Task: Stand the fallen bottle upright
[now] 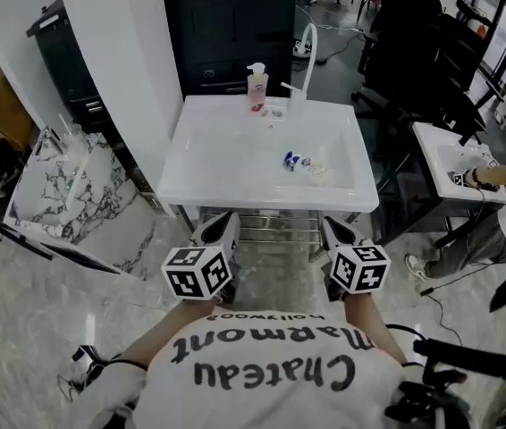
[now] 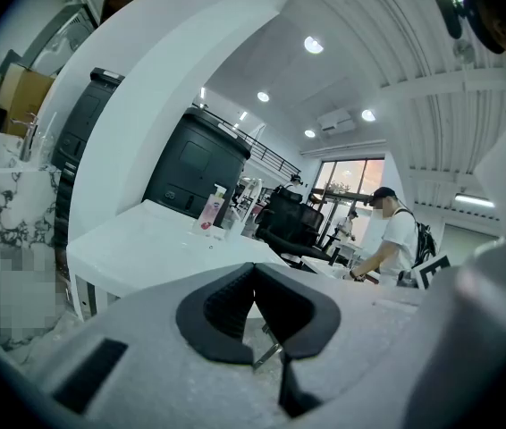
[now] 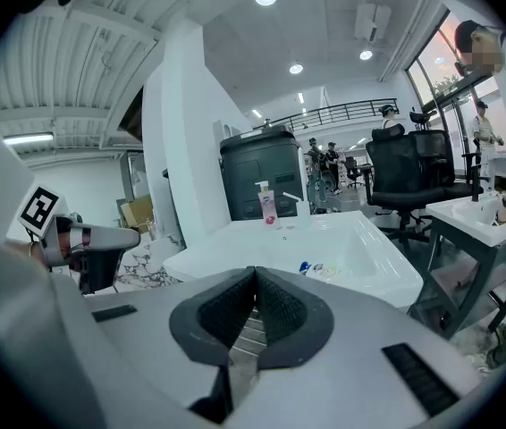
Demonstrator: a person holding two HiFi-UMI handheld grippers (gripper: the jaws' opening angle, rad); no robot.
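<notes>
L gripper [image 2: 253,271]: jaws together, nothing btwn; held just short of the sink's near rim.
R gripper [image 3: 255,280]: jaws together, empty; level w/ L gripper, apart from it.
Sink [image 1: 235,181]: white, straight ahead of both grippers.
Fallen bottle [image 1: 307,165]: lying on its side in the basin, ahead of R gripper, ahead & right of L; well apart from both; blue end toward L's side.
Soap pump [image 1: 257,85]: upright at far rim, beyond the bottle, near faucet [image 1: 305,61].
Person [image 3: 503,105]: at 2nd sink, far right of R gripper.
</notes>
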